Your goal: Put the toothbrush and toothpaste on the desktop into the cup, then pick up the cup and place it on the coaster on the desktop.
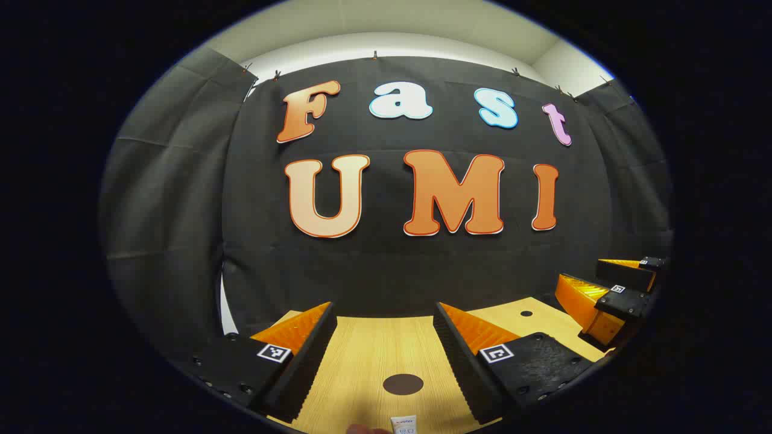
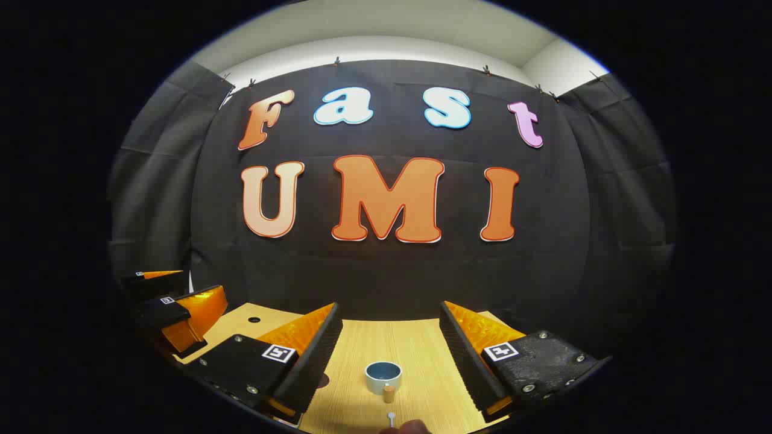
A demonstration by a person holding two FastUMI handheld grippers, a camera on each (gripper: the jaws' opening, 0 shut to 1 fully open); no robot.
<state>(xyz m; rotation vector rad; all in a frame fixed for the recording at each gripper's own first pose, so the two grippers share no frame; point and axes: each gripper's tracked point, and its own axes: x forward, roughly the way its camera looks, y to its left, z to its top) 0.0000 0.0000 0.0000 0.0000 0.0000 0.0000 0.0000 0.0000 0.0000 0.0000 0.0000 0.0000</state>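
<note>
Desktop [image 1: 368,349]: bare wood between the spread fingers of the left gripper [image 1: 386,328], up to the booth wall [image 1: 386,265]; flat dark coaster [image 1: 403,384] lying there. Toothpaste [image 1: 404,425] at the near edge. Right gripper [image 2: 391,328]: fingers apart, open lane between them; cup [image 2: 383,375] stands upright in that lane, toothbrush [image 2: 391,417] just nearer. In the left gripper view the right gripper [image 1: 609,295] hovers at the right, well apart
</note>
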